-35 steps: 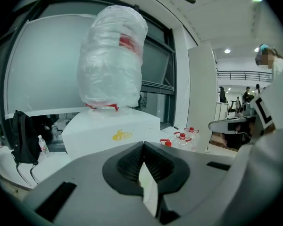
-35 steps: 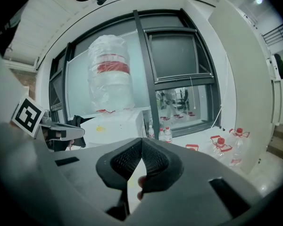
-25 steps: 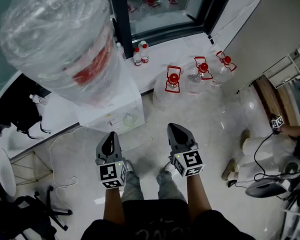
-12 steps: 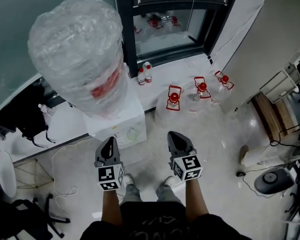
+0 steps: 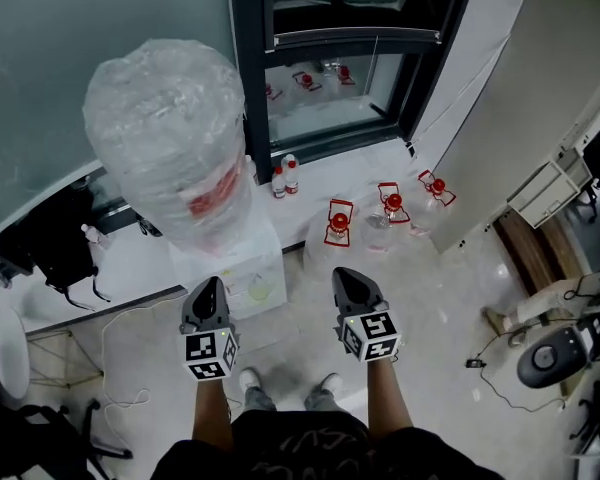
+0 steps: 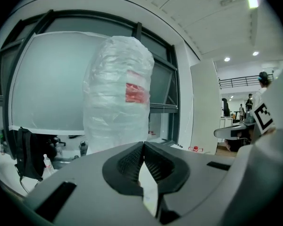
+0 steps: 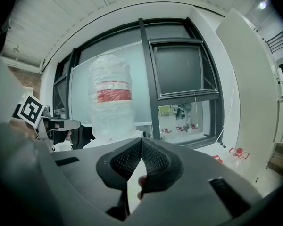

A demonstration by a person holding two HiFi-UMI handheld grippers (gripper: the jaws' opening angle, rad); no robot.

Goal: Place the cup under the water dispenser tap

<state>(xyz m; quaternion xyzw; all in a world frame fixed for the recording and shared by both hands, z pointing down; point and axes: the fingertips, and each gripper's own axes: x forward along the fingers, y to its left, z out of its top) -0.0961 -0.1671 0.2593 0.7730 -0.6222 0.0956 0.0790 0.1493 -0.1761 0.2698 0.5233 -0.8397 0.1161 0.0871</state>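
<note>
The water dispenser [image 5: 232, 264] is a white box on the floor, topped by a big bottle wrapped in clear plastic [image 5: 170, 138]. A small pale round thing [image 5: 259, 290] sits on its front; I cannot tell whether it is a cup. My left gripper [image 5: 209, 288] hovers just before the dispenser, shut and empty. My right gripper [image 5: 343, 277] hangs beside it to the right, also shut with nothing in it. In the left gripper view the jaw tips of the left gripper [image 6: 143, 144] meet below the wrapped bottle [image 6: 118, 93]. In the right gripper view the right gripper [image 7: 141, 140] is the same, with the bottle [image 7: 111, 98] left of centre.
Three clear water jugs with red caps [image 5: 338, 224] stand on the floor right of the dispenser, below the dark window frame [image 5: 250, 88]. Two small bottles [image 5: 285, 176] are behind it. A black bag [image 5: 40, 253] and a loose cable [image 5: 120, 313] lie to the left.
Both grippers have risen, still shut and empty. The head view has shifted, so the dispenser now sits further right and lower and more of the window shows.
</note>
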